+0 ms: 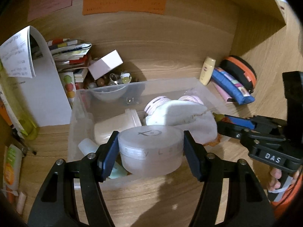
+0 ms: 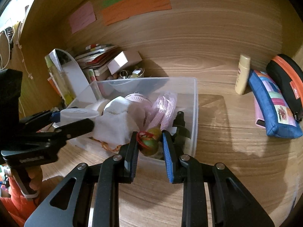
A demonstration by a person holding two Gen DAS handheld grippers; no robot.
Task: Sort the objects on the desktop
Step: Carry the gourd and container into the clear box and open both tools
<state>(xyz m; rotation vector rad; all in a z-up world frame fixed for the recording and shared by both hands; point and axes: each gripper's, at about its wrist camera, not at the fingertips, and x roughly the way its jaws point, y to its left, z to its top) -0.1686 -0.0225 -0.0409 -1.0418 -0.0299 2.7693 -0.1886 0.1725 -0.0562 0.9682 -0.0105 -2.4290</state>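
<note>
Left claw point(image 1: 151, 151) pinches a round frosted jar point(image 1: 151, 151) by its sides, held over the near edge of the clear plastic bin point(image 1: 208, 92). Right claw point(image 2: 149, 147) is pressed together, with a green round object point(image 2: 150, 143) seen between its fingers at the bin's near rim; grip uncertain. On the table point(image 2: 217, 132), blue pouch point(image 2: 272, 104) at 3 o'clock of the bin, yellow bottle point(image 2: 242, 73) at 2 o'clock.

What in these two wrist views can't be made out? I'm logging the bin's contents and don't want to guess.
- Left wrist view: the bin's lower contents, hidden under the round jar in the left gripper.
- Both views: writing on the orange note, blurred.
- Right wrist view: the green object in the right gripper, partly covered by its fingers.
</note>
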